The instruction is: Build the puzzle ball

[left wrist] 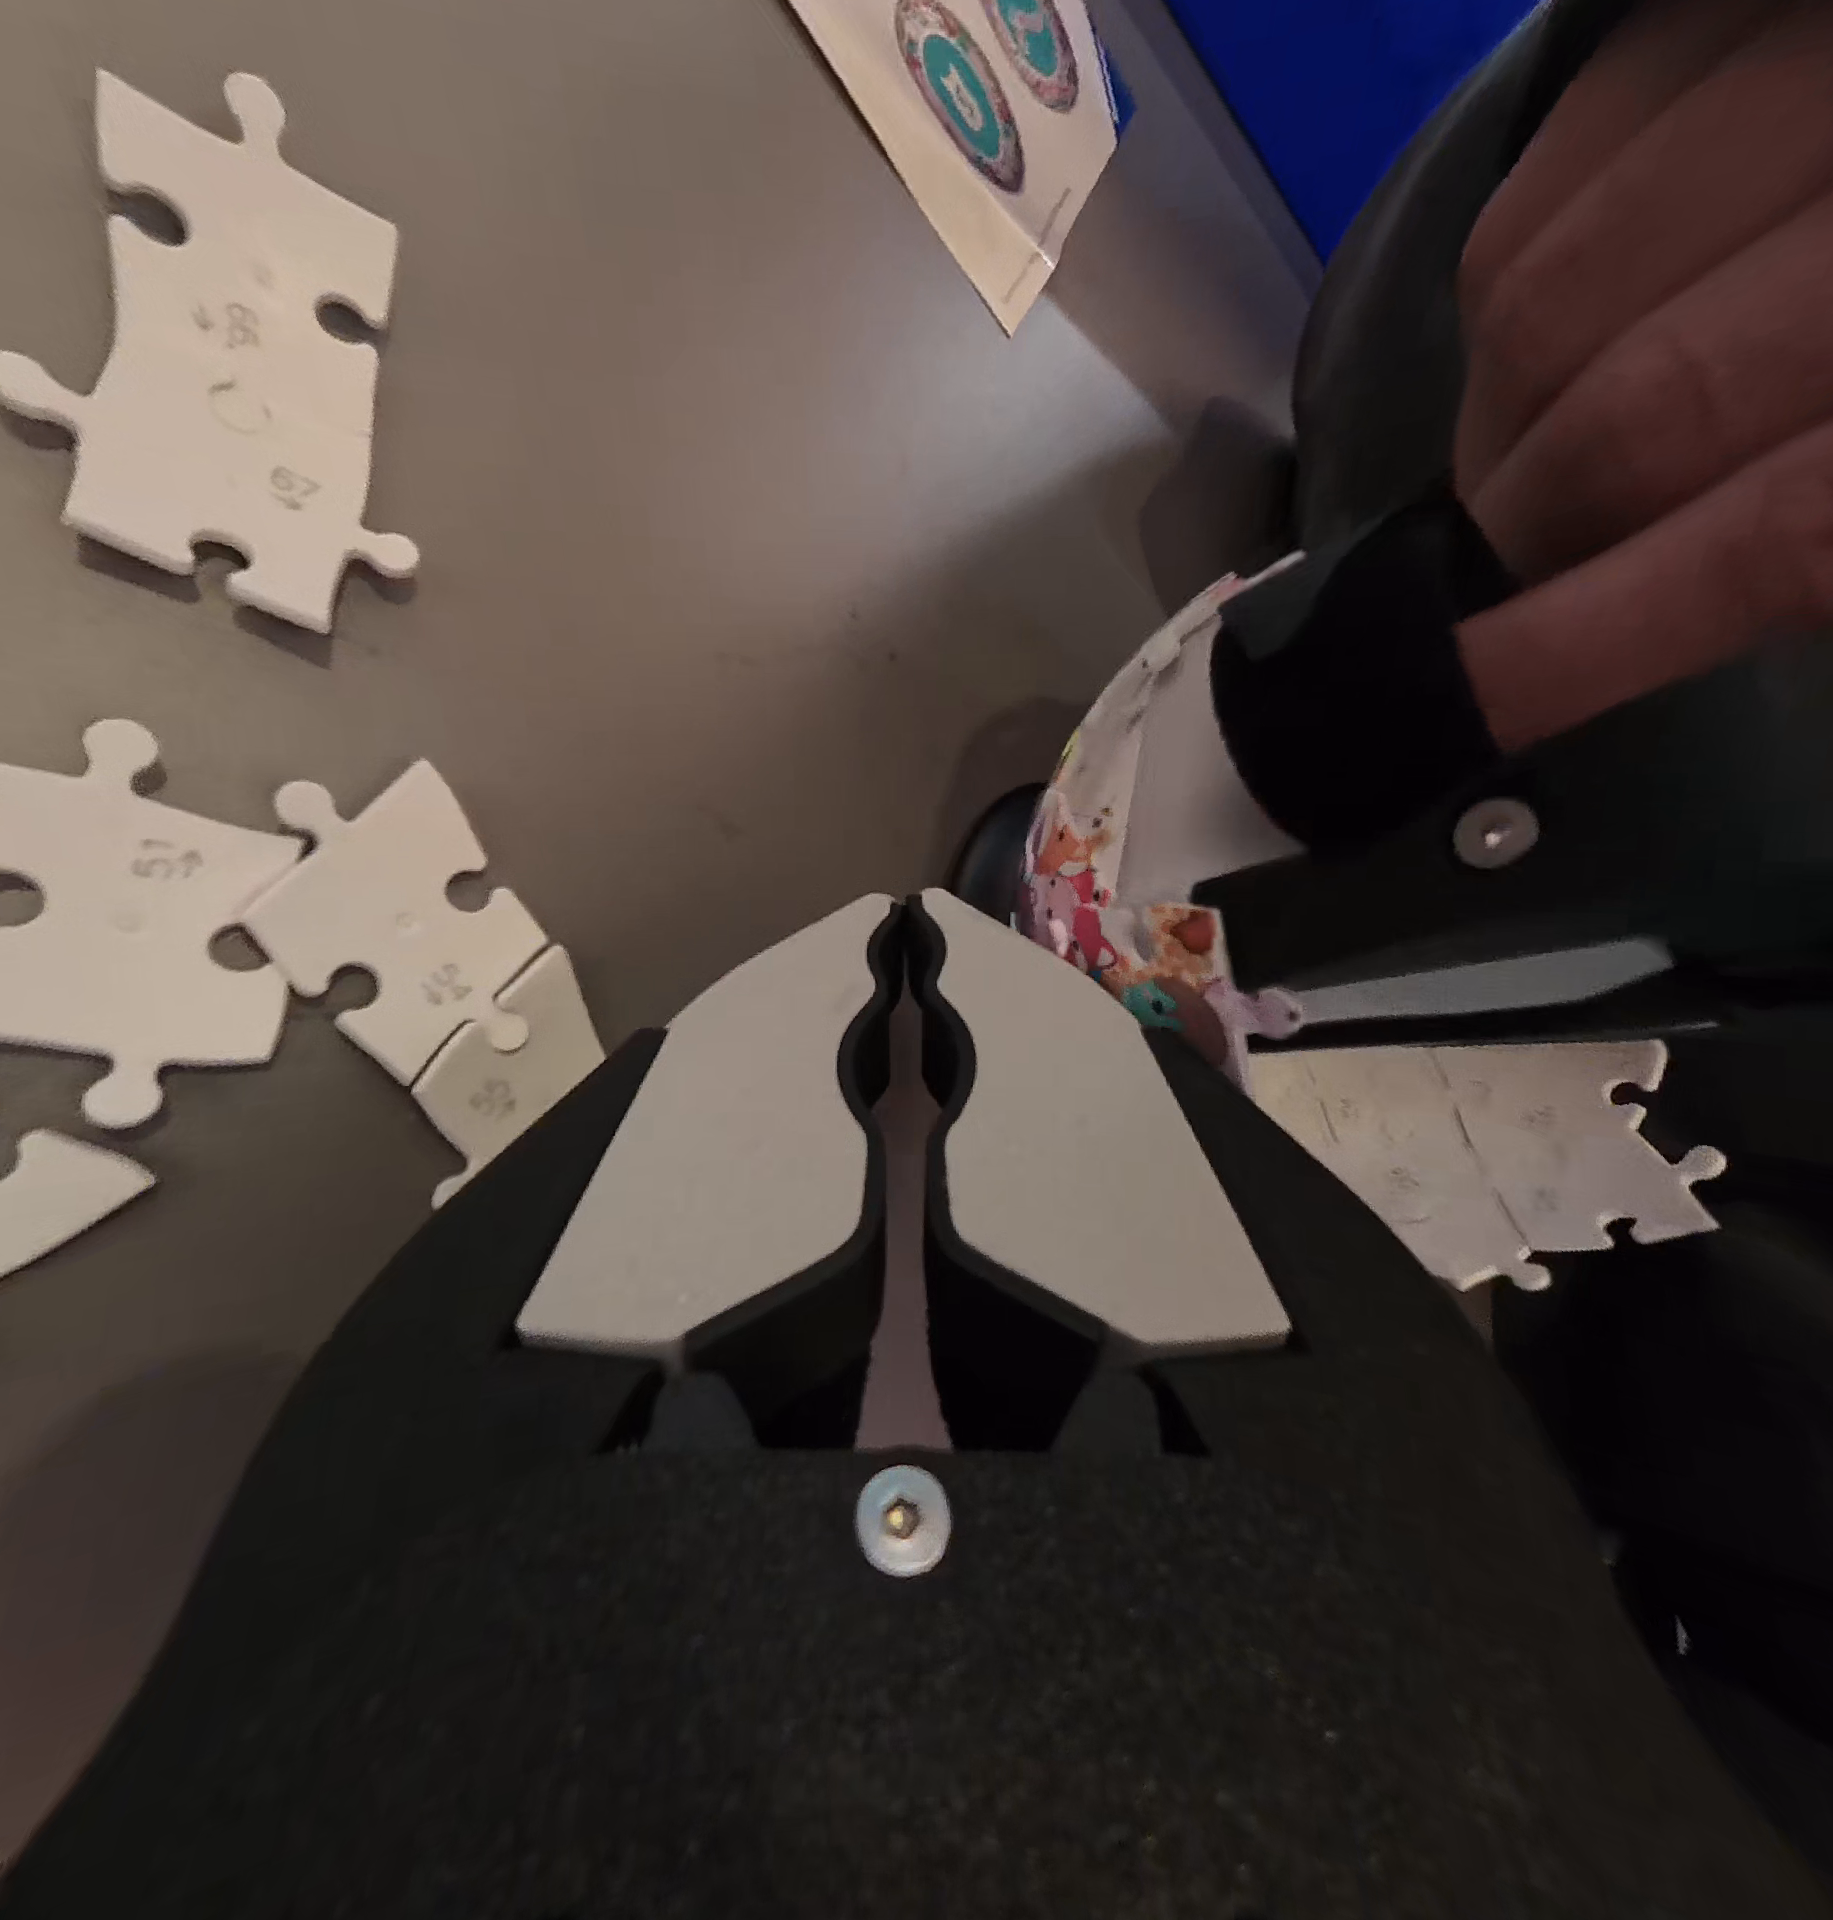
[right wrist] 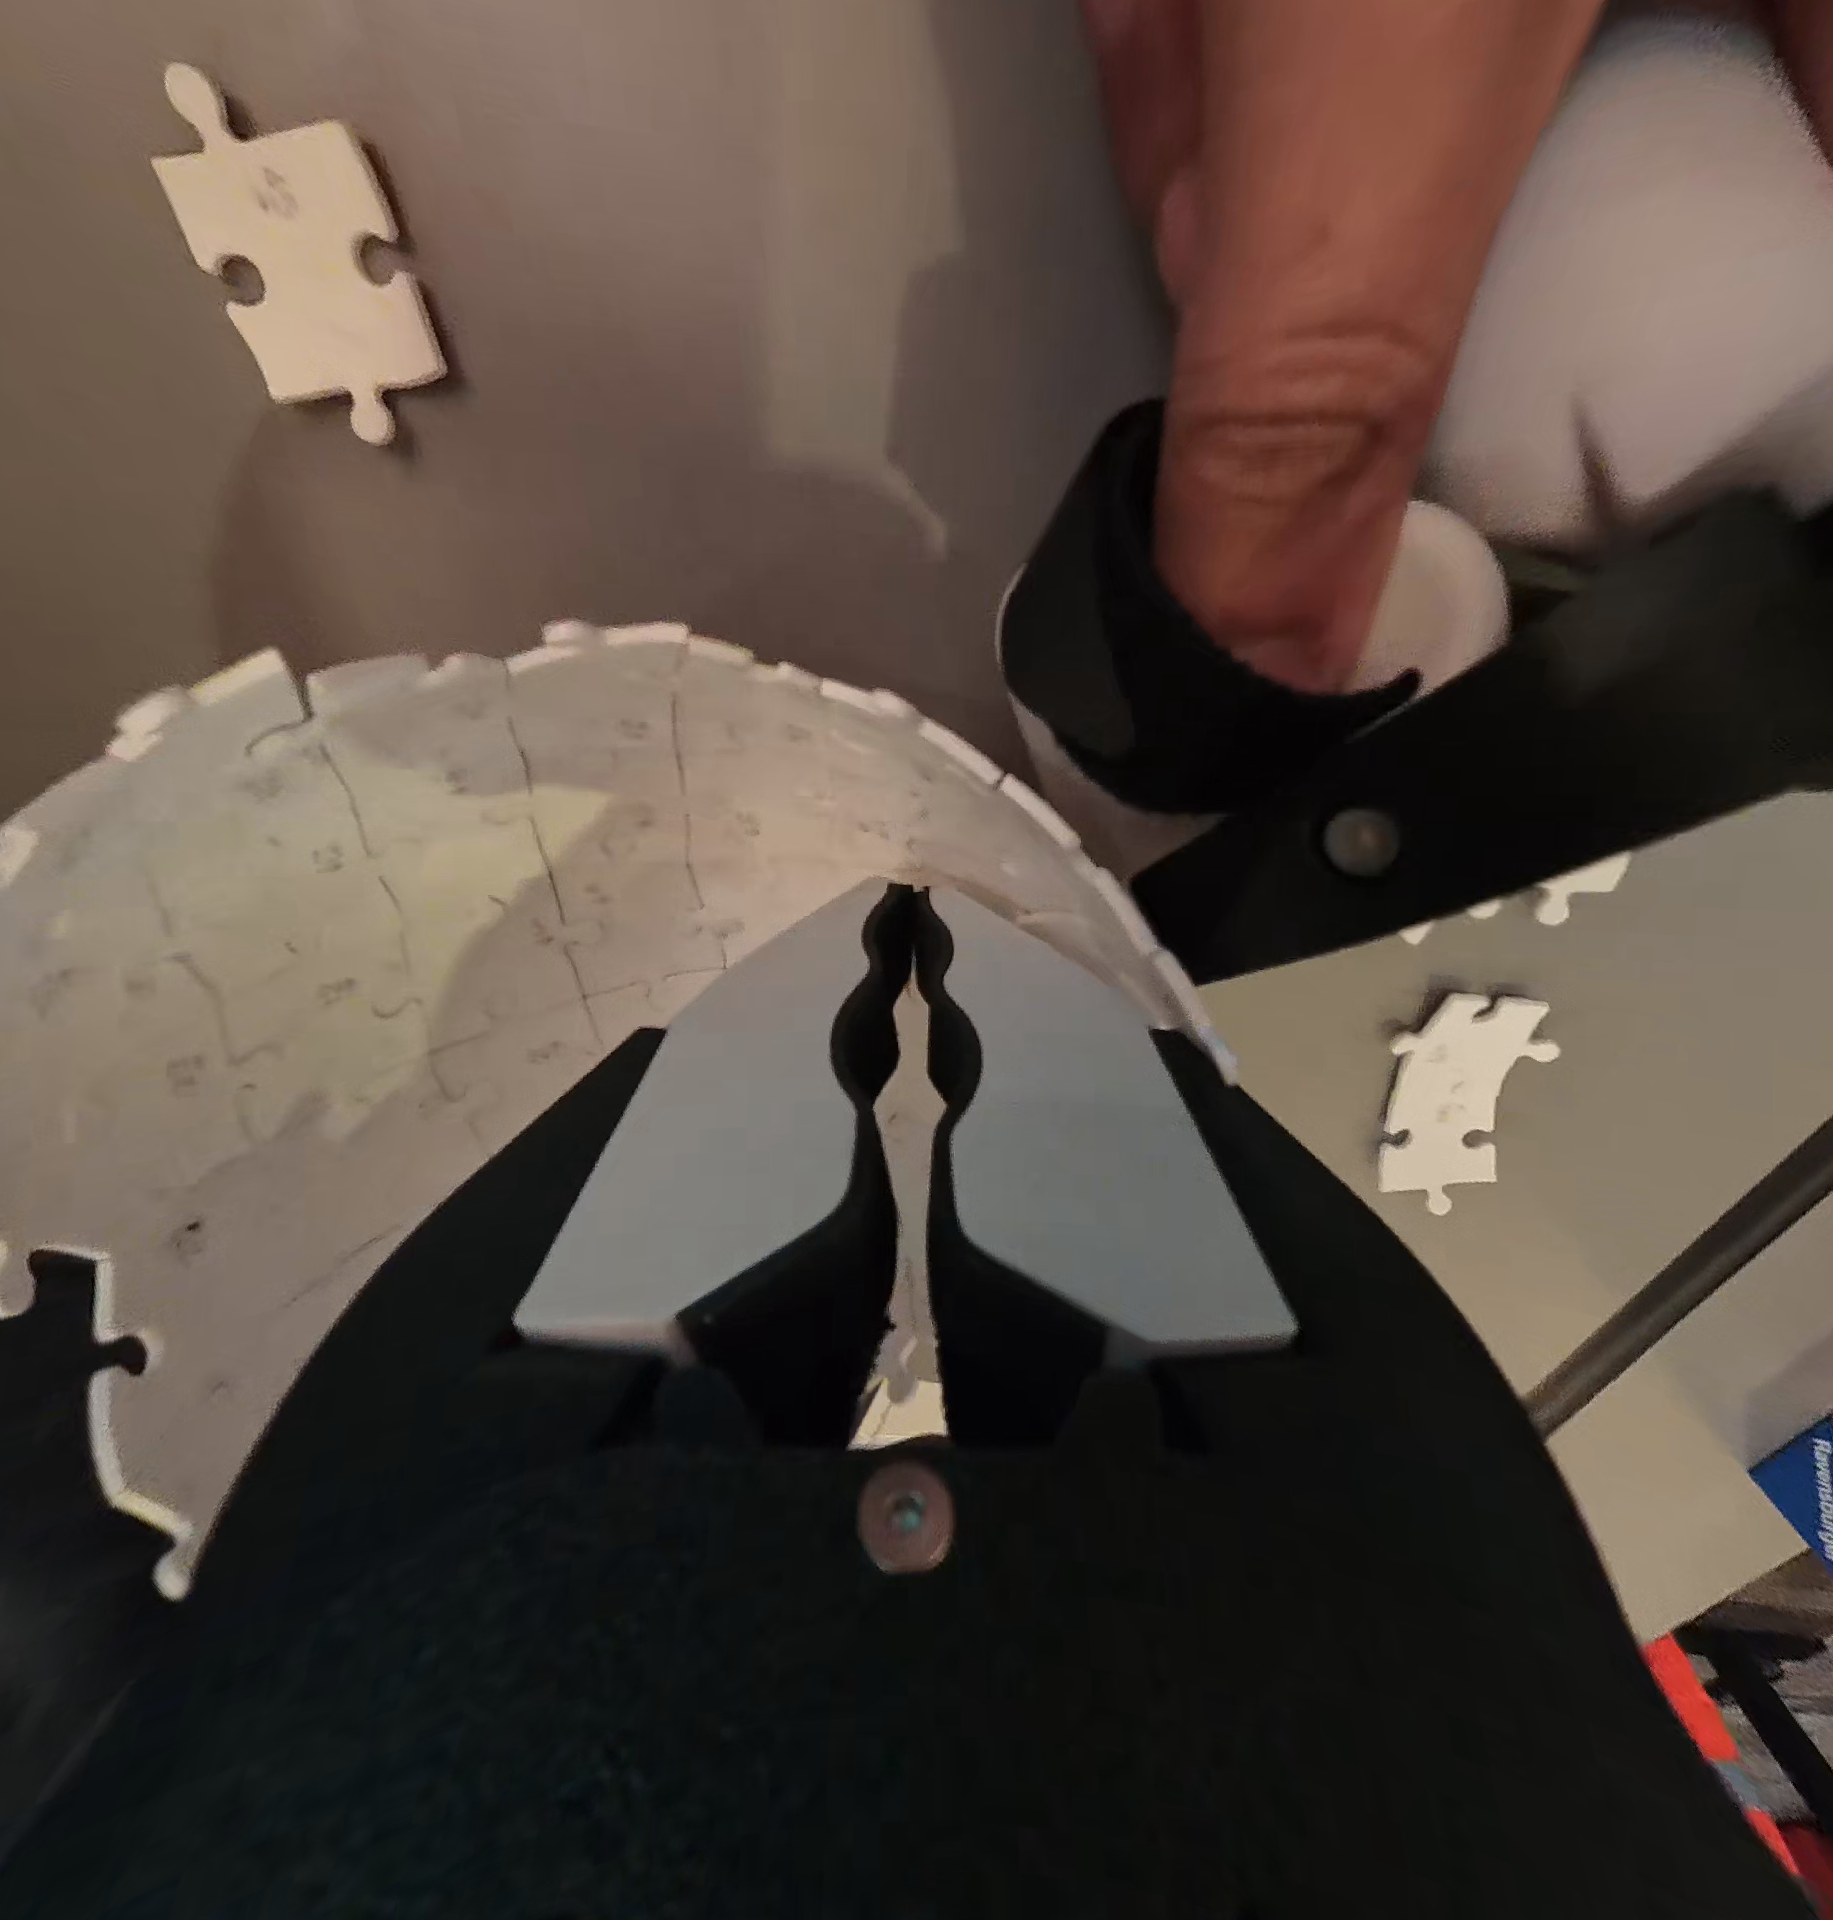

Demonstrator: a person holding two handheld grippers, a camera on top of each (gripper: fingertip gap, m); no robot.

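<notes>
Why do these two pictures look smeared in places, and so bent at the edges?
Left wrist view: the person's hand is motion-blurred, and the loose white pieces bow outward from the wide lens. Right wrist view: the half-built puzzle ball is soft; dim light casts shadows on the grey table.

Grey-brown table [left wrist: 683,436], matte top, few faint scuffs. On it, left wrist view: white puzzle pcs lying blank side up. 1 joined pair [left wrist: 228,358] far left, apart from the rest. Nearer, a cluster [left wrist: 268,966] of approx 4 pcs, touching or overlapping at edges, partly cut off by frame edge. A printed sheet [left wrist: 1005,145] with 2 round coloured pics lies flat at the far edge, by something blue. Right wrist view: 1 single pc [right wrist: 304,260] alone on bare top, upper left; another curved pc [right wrist: 1457,1096] on the right near the table's edge; more pcs [right wrist: 1535,899] behind it, mostly hidden.
</notes>
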